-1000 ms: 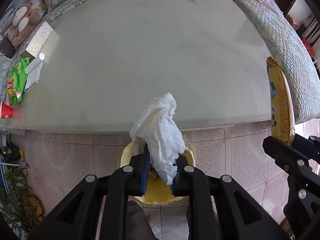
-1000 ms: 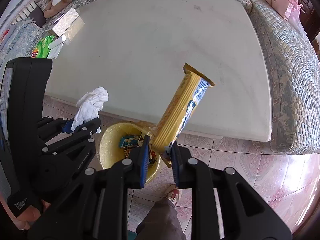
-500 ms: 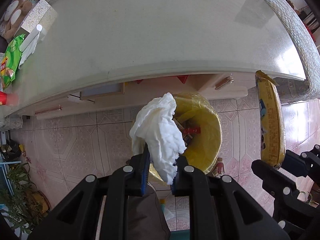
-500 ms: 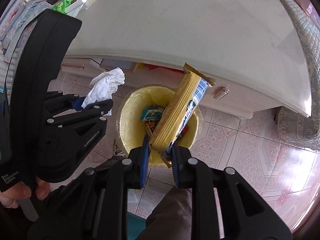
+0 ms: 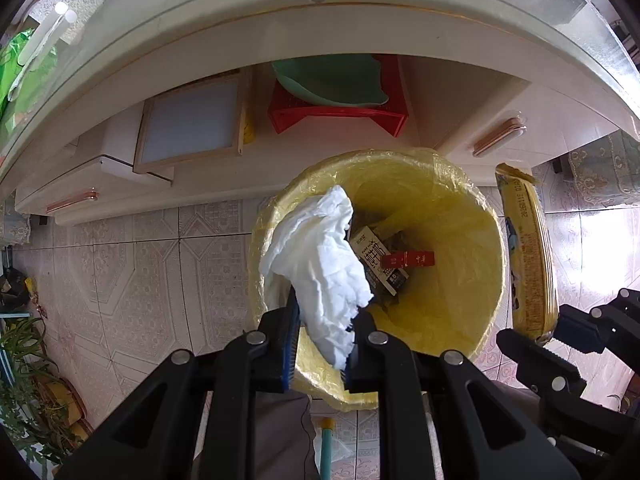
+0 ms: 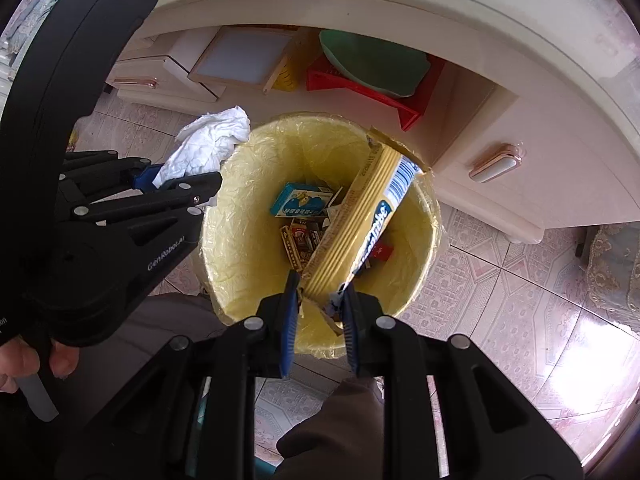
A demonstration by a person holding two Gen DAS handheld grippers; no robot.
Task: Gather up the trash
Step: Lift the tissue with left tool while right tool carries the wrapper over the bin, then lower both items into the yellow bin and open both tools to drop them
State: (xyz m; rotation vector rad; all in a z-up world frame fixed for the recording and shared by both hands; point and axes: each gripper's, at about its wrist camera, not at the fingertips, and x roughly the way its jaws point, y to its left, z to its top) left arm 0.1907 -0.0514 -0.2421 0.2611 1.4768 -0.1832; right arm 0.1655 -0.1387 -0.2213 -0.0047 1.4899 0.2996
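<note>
Looking down along both tools, we see the left gripper (image 5: 320, 336) with its fingers (image 5: 289, 340) closed tight on a crumpled white tissue (image 5: 320, 264), which sticks up from the blue pads and hangs over the near-left rim of the yellow-lined trash bin (image 5: 460, 304). From the right wrist view the same tissue (image 6: 210, 144) shows at the bin's left edge, clamped in the left tool beside us. The right gripper (image 6: 318, 300) has its fingers (image 6: 289, 312) pinched on the lower end of a long yellow wrapper (image 6: 360, 220) with a blue and white printed side; the wrapper slants upward across the mouth of the bin (image 6: 240, 248), its torn top end near the far-right rim. In the left view that wrapper (image 5: 526, 256) stands just beside the bin's right wall. Inside the bin lie small cartons: a blue box (image 6: 300, 200), a dark-printed carton (image 5: 378, 260) and a red packet (image 5: 408, 259). The bin stands on a patterned pink tile floor (image 5: 140, 260) right in front of the tabletop (image 5: 280, 12), under which sit a red stool (image 5: 336, 112) and a green basin (image 5: 332, 80). A hand (image 6: 24, 360) grips the left tool's handle.
</note>
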